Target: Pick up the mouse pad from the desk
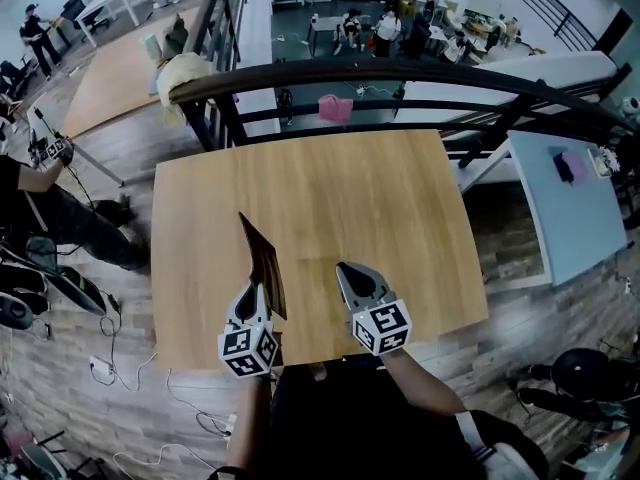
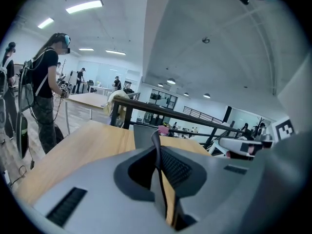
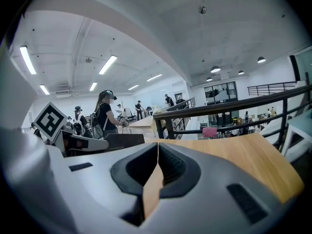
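Left gripper (image 1: 254,290) clamps the mouse pad (image 1: 262,258) by its edge, apparently clear of the desk (image 1: 350,183), so the pick looks done; right gripper (image 1: 347,270) is closed and empty.

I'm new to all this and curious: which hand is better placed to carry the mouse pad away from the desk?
Left. The left tongs are shut on the mouse pad and hold it up on edge over the desk. The right tongs are shut with nothing between them.

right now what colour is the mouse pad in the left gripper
The mouse pad looks dark brown, nearly black; the head view shows it best.
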`<state>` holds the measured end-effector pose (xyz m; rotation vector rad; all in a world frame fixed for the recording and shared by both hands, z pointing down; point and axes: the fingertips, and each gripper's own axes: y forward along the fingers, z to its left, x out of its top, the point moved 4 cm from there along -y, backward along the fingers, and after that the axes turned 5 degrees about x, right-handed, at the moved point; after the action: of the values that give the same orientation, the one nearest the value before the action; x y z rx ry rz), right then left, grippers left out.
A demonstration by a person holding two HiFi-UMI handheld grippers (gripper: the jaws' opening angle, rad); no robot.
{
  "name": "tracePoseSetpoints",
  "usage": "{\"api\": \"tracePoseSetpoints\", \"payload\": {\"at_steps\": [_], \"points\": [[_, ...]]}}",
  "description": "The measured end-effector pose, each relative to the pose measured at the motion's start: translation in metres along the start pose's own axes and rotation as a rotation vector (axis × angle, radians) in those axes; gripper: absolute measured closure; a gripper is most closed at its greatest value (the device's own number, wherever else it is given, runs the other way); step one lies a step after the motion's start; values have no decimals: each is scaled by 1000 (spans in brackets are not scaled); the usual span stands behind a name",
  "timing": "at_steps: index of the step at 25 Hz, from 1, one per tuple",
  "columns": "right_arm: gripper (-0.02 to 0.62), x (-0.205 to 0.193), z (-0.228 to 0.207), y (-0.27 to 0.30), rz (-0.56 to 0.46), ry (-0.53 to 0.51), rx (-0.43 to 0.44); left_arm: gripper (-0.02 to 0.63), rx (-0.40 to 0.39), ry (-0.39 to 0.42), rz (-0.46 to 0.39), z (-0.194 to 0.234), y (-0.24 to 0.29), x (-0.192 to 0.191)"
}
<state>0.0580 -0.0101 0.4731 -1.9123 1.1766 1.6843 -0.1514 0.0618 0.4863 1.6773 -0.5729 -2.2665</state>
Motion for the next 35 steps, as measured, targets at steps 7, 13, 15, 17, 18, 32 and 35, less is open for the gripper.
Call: {"api": "tracePoseSetpoints", "payload": {"at_steps": [7, 13, 15, 17, 18, 32, 35], "points": [[565, -7, 39, -4, 0, 5, -29, 563, -22, 23, -49, 16, -32, 8], [565, -6, 64, -8, -18, 14, -76, 563, -61, 37, -65, 31, -53, 15], [565, -7, 72, -11, -24, 20, -98, 563, -76, 43, -67, 35, -61, 15], [565, -7, 80, -14, -33, 25, -120, 563, -94, 41, -65, 40, -68, 15], [565, -6, 84, -15, -39, 28, -130, 563, -103, 40, -64, 42, -71, 15], [565, 21, 106, -34, -97, 17, -132, 563, -94, 87, -180, 40, -104, 44], [563, 23, 107, -41, -95, 9, -119, 563, -85, 89, -199, 34, -108, 44]]}}
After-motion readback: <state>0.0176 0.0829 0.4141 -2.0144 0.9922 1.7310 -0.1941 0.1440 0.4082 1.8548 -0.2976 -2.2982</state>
